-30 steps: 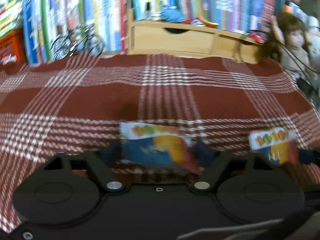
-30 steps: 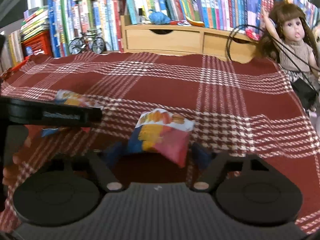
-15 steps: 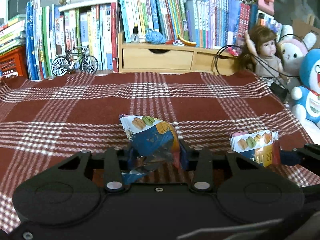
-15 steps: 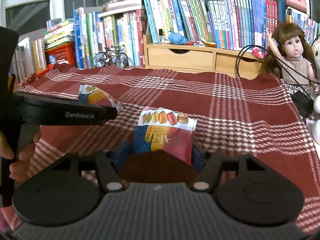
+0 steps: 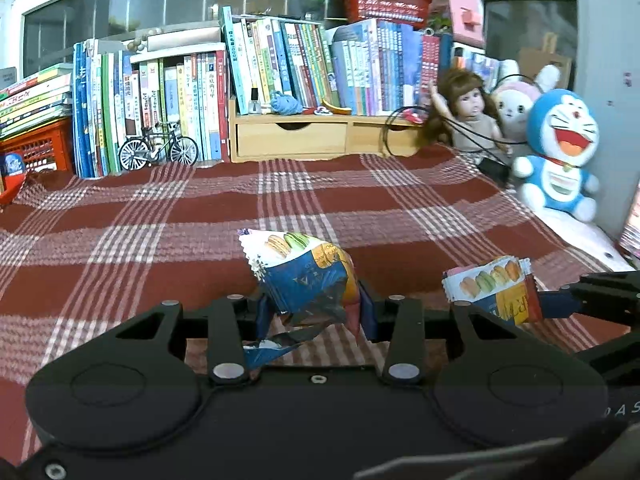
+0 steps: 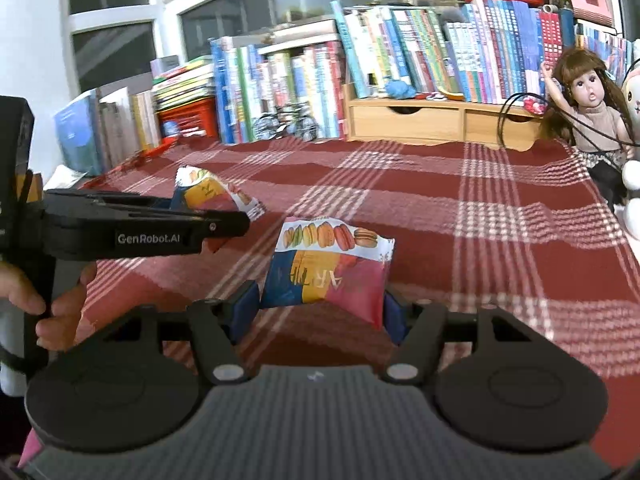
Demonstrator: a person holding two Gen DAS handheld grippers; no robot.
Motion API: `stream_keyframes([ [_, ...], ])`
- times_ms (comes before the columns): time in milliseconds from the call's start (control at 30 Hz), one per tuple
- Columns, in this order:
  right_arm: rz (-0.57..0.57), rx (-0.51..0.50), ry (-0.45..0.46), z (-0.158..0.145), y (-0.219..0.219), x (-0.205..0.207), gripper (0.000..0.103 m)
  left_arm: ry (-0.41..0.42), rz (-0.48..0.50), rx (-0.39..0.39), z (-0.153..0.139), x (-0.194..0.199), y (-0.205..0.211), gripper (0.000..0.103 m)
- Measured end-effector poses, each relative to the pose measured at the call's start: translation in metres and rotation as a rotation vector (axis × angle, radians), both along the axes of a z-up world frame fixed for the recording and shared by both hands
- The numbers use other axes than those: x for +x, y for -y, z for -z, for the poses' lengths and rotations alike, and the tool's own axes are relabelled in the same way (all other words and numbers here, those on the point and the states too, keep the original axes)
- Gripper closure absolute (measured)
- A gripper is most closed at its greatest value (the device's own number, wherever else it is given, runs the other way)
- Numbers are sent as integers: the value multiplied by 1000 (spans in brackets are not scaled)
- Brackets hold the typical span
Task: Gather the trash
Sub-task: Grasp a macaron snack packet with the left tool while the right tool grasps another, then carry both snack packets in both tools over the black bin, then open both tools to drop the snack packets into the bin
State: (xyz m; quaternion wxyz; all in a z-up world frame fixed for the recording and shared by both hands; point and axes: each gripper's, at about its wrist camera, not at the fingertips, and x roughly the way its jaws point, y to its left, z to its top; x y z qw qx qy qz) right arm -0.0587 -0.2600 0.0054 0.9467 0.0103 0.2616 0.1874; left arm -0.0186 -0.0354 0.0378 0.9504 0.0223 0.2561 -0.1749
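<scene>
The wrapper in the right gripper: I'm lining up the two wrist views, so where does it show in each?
Left wrist view: the wrapper in the right gripper shows at lower right, right of the left gripper.
Right wrist view: the same wrapper sits low at centre, pinched in the right gripper.
Shared landmark: the doll.

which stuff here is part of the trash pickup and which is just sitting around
Job:
crumpled macaron wrapper in left gripper
flatter macaron wrapper in right gripper

Lying about:
books
toy bicycle
doll
Doraemon plush
wooden drawer organiser
</scene>
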Motion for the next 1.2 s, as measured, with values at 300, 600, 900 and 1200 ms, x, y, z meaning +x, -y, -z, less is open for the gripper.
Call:
stream_keyframes([
  [300, -114, 5, -49, 19, -13, -78, 35, -40, 38, -20, 19, -96, -33, 62],
  [600, -185, -56, -171, 69, -35, -135, 34, -165, 17, 29, 70, -172, -47, 61],
  [900, -217, -131, -323, 133, -64, -162, 34, -453, -69, 42, 141, -191, -55, 61],
  [1200, -207, -159, -408, 159, -70, -168, 31, -554, -99, 94, 171, -200, -55, 58],
])
